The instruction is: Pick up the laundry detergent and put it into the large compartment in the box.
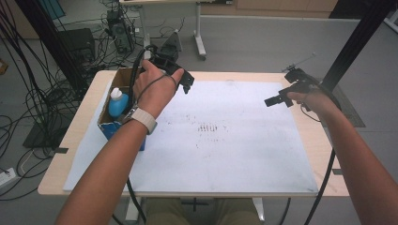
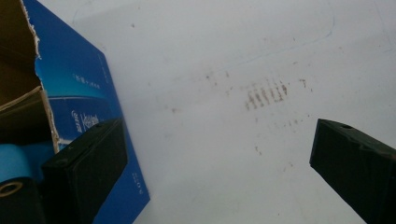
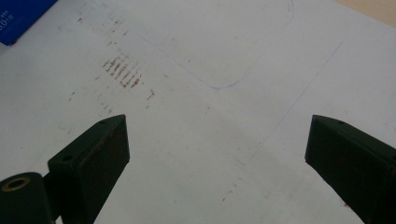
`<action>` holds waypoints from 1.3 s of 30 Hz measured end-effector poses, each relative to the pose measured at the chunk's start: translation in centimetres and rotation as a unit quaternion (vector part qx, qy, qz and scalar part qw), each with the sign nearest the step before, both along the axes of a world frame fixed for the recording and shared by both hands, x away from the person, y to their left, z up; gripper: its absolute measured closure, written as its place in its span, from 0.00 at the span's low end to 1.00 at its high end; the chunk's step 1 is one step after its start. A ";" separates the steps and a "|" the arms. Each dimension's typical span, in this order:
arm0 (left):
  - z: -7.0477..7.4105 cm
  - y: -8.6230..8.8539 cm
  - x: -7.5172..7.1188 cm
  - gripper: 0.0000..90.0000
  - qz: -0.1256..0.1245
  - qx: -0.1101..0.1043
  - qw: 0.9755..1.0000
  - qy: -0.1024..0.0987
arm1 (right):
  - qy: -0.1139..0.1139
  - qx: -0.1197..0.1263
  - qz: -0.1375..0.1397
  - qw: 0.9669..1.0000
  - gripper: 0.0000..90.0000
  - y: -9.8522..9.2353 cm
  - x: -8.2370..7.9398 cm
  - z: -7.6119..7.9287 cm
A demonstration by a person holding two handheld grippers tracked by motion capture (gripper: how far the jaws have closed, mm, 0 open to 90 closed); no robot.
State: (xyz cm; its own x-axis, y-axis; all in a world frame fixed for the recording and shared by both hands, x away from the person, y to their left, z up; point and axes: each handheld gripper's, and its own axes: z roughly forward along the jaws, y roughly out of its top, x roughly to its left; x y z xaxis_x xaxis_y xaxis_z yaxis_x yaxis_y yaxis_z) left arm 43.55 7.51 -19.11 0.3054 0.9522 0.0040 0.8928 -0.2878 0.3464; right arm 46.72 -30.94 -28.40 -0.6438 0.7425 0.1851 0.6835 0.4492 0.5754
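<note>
At the upper left of the high view, the left gripper [image 1: 184, 80] hangs above the white sheet [image 1: 225, 140], just beside the open blue cardboard box [image 1: 109, 123] on the table's left edge. In the left gripper view its black jaws stand wide apart, gripping nothing; one jaw overlaps the box's blue wall [image 2: 88, 93]. A blue bottle with a white cap [image 1: 117, 102] stands inside the box. At the upper right, the right gripper [image 1: 277, 100] hovers over the sheet, jaws spread wide and empty.
</note>
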 end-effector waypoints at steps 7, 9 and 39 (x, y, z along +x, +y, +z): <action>-0.8 -1.0 0.1 0.05 0.008 -0.010 1.000 0.004 | 0.000 0.002 -0.001 1.000 0.07 -0.3 -0.1 0.0; -1.3 -1.2 0.1 0.06 0.008 -0.006 1.000 0.000 | -0.001 0.003 -0.002 1.000 0.07 -0.3 -0.1 0.0; -4.6 -1.4 0.6 0.06 0.007 -0.016 1.000 0.012 | 0.004 0.003 -0.003 1.000 0.07 -0.3 0.2 -0.4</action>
